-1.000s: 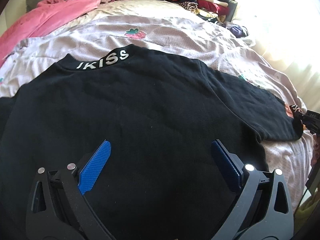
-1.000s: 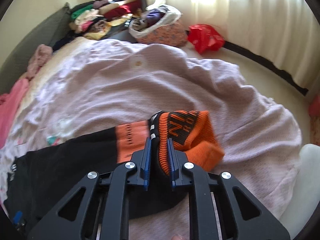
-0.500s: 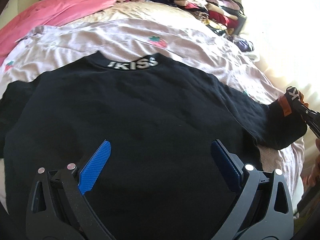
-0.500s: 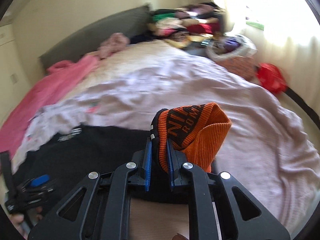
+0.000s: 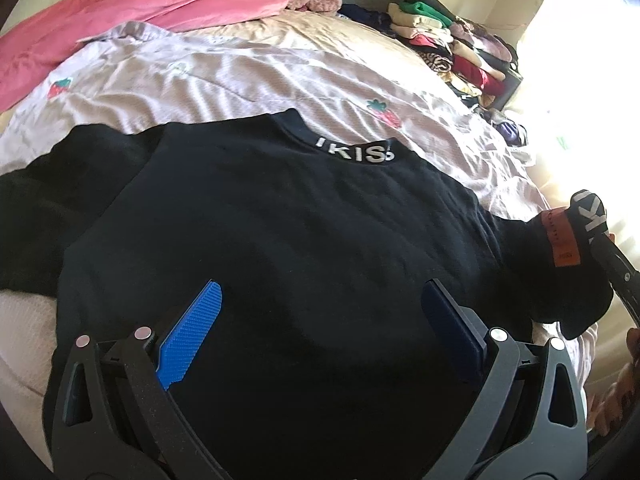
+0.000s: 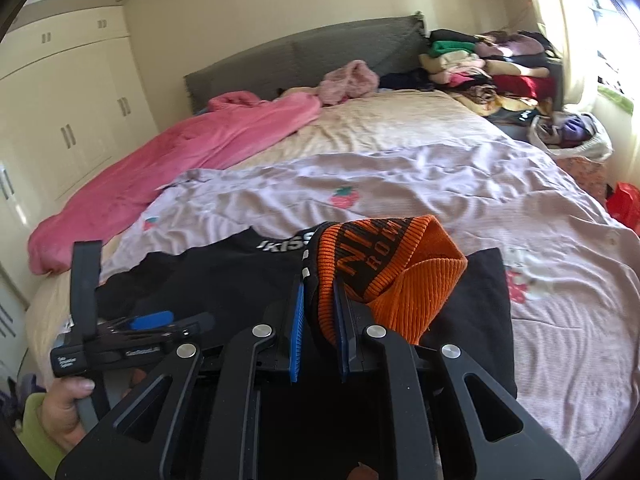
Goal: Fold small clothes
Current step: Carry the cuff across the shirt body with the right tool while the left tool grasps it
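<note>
A black sweater (image 5: 280, 240) with a white-lettered collar (image 5: 354, 154) lies spread on the bed. Its right sleeve ends in an orange ribbed cuff (image 6: 400, 280). My right gripper (image 6: 320, 284) is shut on that cuff and holds the sleeve lifted above the sweater's right side; the lifted sleeve end also shows in the left wrist view (image 5: 564, 240). My left gripper (image 5: 320, 296) is open and empty, low over the sweater's lower body. It also shows in the right wrist view (image 6: 160, 322) at the left, held by a hand.
The sweater lies on a lilac strawberry-print sheet (image 5: 224, 80). A pink blanket (image 6: 192, 160) lies along the bed's left side. A stack of folded clothes (image 6: 480, 68) sits at the far right by the grey headboard (image 6: 300, 56). A bag (image 6: 572, 136) stands beside the bed.
My right gripper has lifted the orange cuff off the sheet and swung it left over the sweater's right side. My left gripper stays open over the sweater, its view shifted to the left.
</note>
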Tool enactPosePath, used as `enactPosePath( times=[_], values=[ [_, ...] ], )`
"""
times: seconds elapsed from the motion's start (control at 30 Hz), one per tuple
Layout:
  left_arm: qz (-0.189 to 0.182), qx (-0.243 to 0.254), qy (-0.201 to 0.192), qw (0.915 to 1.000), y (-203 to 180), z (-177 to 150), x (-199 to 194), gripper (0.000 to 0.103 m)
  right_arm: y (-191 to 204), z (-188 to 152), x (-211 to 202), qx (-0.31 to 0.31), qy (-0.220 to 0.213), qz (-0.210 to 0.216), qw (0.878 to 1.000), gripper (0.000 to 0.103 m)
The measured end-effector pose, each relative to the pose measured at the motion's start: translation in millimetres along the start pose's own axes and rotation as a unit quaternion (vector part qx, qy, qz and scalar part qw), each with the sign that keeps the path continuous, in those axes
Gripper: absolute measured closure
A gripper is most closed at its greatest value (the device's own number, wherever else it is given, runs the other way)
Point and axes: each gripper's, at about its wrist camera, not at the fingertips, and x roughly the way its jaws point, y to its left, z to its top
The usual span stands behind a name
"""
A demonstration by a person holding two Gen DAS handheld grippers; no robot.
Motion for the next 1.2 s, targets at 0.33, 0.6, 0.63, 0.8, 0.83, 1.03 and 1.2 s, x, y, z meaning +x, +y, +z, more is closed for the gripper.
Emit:
enactPosePath(
  times=[0.33,0.6,0.63,0.8,0.83,1.03,1.2],
  values=[
    [-0.069,-0.020,0.011,0.9974,-3.3,-10.1,1.2,0.009,4.4,-3.2,2.7,0.010,-0.009,0.031,0.999,0.064],
    [-0.155,-0.030,0.045,0.9864,-31.6,-22.4,14.2,0.021,-28.4,-4.2,2.3,0.045,0.001,-0.028,0.999,0.064],
    [-0.165,-0.036,0.049,0.9845,-33.2,-22.7,16.0,0.024,-31.7,-4.5,2.8,0.049,0.004,-0.030,0.998,0.064],
    [-0.191,-0.035,0.059,0.9793,-52.2,-19.5,28.9,0.044,-48.6,-7.5,1.3,0.076,0.009,-0.045,0.996,0.064],
    [-0.187,-0.030,0.061,0.9800,-56.5,-17.7,33.2,0.051,-51.2,-7.8,0.5,0.080,0.008,-0.045,0.996,0.064],
    [-0.177,-0.001,0.085,0.9806,-84.8,-9.4,61.2,0.058,-61.2,-7.5,-4.0,0.096,0.002,-0.050,0.994,0.064],
    [-0.171,0.012,0.100,0.9801,-100.4,-6.2,79.9,0.083,-65.8,-7.8,-5.6,0.102,0.001,-0.056,0.993,0.064]
  ],
)
